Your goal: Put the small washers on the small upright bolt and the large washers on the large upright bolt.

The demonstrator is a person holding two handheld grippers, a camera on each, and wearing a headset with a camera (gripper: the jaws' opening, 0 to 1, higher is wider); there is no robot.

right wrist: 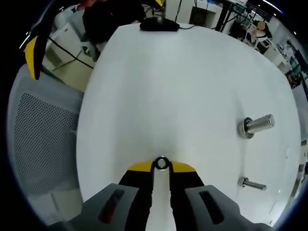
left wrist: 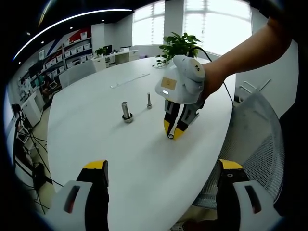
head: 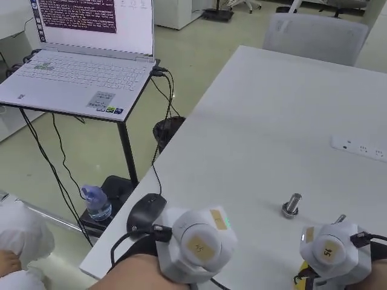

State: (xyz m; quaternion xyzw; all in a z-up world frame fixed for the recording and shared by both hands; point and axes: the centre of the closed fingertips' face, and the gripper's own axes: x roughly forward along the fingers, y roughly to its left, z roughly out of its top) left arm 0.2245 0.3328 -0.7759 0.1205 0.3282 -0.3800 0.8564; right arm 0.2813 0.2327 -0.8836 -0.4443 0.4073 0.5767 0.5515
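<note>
My right gripper [right wrist: 161, 166] is shut on a small metal washer [right wrist: 161, 163], tips down close to the white table [right wrist: 183, 86]. Seen from the left gripper view, that right gripper [left wrist: 172, 132] pinches the washer [left wrist: 170, 136] just above the tabletop. The large upright bolt [right wrist: 257, 124] and the small upright bolt [right wrist: 252, 184] stand a short way off, and both the large bolt [left wrist: 126, 112] and the small bolt [left wrist: 149, 100] lie beyond the right gripper. My left gripper [left wrist: 161, 166] is wide open with nothing between its fingers. In the head view the left gripper [head: 193, 244] and right gripper [head: 329, 251] are low, near the large bolt [head: 291, 204].
A black mouse [head: 147, 212] and its cable lie at the table's near-left corner. A white power strip [head: 360, 147] rests at the right. A laptop [head: 84, 66] on a stand, a water bottle [head: 95, 201] on the floor and a grey chair [head: 314, 36] surround the table.
</note>
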